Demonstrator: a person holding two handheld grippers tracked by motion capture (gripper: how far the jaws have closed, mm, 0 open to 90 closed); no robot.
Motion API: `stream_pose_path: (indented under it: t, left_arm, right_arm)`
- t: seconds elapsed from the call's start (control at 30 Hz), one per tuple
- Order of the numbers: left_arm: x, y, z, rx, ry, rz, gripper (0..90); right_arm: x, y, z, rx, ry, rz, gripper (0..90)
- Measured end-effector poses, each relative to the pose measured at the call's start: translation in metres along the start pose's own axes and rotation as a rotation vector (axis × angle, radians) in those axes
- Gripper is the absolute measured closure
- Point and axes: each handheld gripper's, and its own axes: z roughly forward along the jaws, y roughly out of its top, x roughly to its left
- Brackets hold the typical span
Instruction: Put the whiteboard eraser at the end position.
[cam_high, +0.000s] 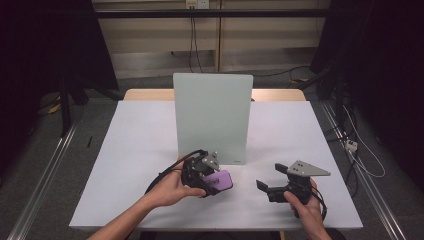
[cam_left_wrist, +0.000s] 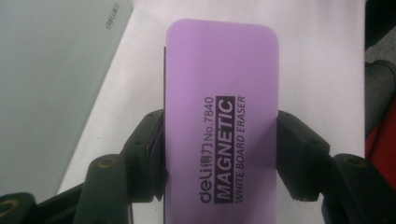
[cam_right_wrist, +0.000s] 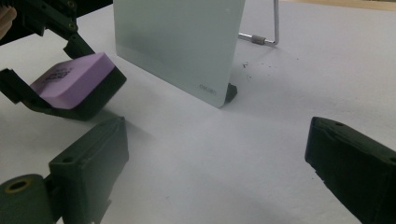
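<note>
- The purple eraser (cam_left_wrist: 222, 126) is pinched between the left gripper's (cam_high: 207, 177) jaws, held over the white table (cam_high: 135, 145) just in front of the board (cam_high: 212, 117).
- Its printed face reads "MAGNETIC WHITE BOARD ERASER"; a black layer lies under the purple.
- The pale green board stands upright mid-table.
- The right gripper (cam_high: 272, 181) sits to the right, jaws spread around nothing.

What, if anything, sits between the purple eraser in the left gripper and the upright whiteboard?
Nothing visible does. The left gripper is shut on the purple eraser, held near the front of the upright whiteboard. Bare table lies between them. The right gripper hangs open off to the side.
</note>
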Motion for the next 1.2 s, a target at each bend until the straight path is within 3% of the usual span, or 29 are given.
stream_pose_path:
  t: [0.17, 0.27, 0.43, 0.57, 0.63, 0.73, 0.9, 1.0, 1.2]
  left_arm:
    - [0.003, -0.002, 0.012, 0.039, -0.034, -0.015, 40.5]
    - [0.001, -0.003, 0.015, 0.016, -0.034, -0.019, 40.3]
    - [0.005, -0.004, 0.019, 0.032, -0.052, -0.011, 40.2]
    - [0.005, -0.004, 0.023, 0.032, -0.037, -0.015, 40.1]
    - [0.005, -0.005, 0.025, 0.009, -0.035, -0.034, 39.2]
    - [0.006, -0.005, 0.025, 0.031, -0.026, -0.019, 35.1]
    - [0.004, -0.007, 0.022, 0.003, 0.003, -0.018, 22.7]
    - [0.006, -0.007, 0.019, -0.02, 0.015, -0.043, 12.4]
    - [0.007, -0.008, 0.014, -0.065, 0.016, -0.073, 6.3]
  right_arm:
    - [0.0, 0.0, 0.0, 0.004, 0.0, -0.002, 6.0]
    - [0.0, 0.0, 0.001, 0.005, 0.001, -0.001, 6.0]
    - [0.001, 0.0, 0.001, 0.006, 0.003, -0.005, 6.0]
    - [0.0, 0.0, 0.001, 0.004, 0.002, -0.003, 6.0]
    - [0.0, 0.0, 0.001, 0.006, 0.003, -0.003, 6.0]
    - [0.0, 0.0, 0.001, 0.005, 0.001, -0.002, 6.0]
    - [0.0, 0.0, 0.001, 0.007, 0.004, -0.002, 5.9]
    - [0.0, 0.0, 0.001, 0.009, 0.004, -0.001, 5.9]
    - [0.001, 0.0, 0.002, 0.01, 0.003, -0.004, 5.9]
